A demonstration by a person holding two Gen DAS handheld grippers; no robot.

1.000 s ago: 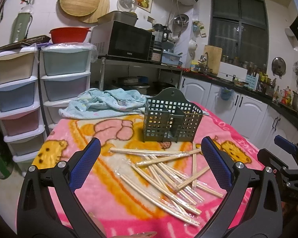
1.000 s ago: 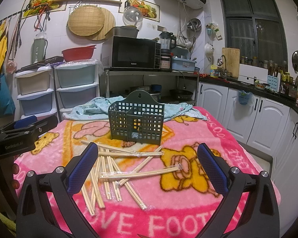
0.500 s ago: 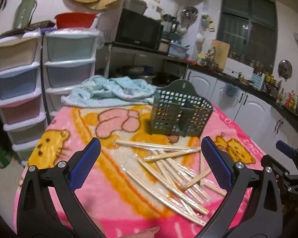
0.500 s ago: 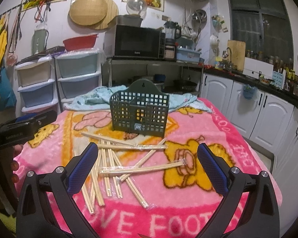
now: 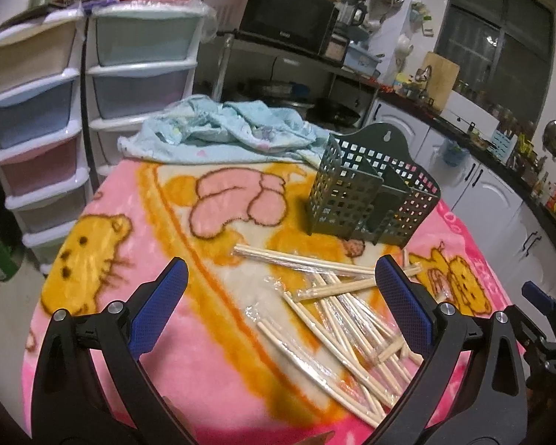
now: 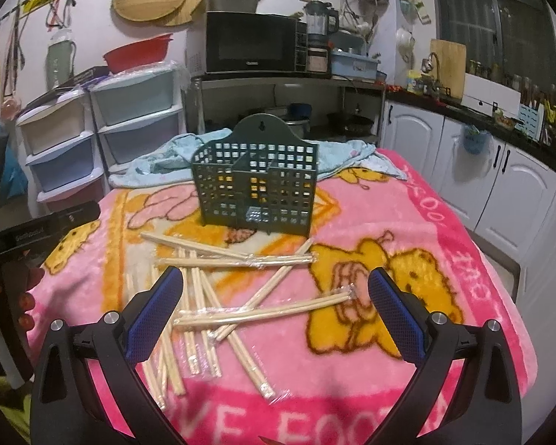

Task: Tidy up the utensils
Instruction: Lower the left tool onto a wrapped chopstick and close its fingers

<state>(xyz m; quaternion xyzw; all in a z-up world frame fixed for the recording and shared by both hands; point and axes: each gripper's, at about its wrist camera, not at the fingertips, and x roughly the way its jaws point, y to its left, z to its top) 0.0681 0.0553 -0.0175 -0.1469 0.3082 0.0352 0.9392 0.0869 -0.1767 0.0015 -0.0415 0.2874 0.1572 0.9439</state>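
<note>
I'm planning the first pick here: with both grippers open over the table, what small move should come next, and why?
Probably lower the right gripper onto the wrapped chopstick pair lying topmost between its open fingers. Nothing is held yet, the green basket looks empty, and the left gripper hangs open above the pile.

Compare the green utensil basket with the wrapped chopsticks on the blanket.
The green utensil basket stands upright; the wrapped chopsticks lie flat, crisscrossed. The basket is dark perforated plastic with a divider; the chopsticks are pale wood in clear film. The basket is one empty-looking piece; the chopsticks are many loose pairs. Both rest on the pink blanket, untouched by the open left gripper and right gripper.
</note>
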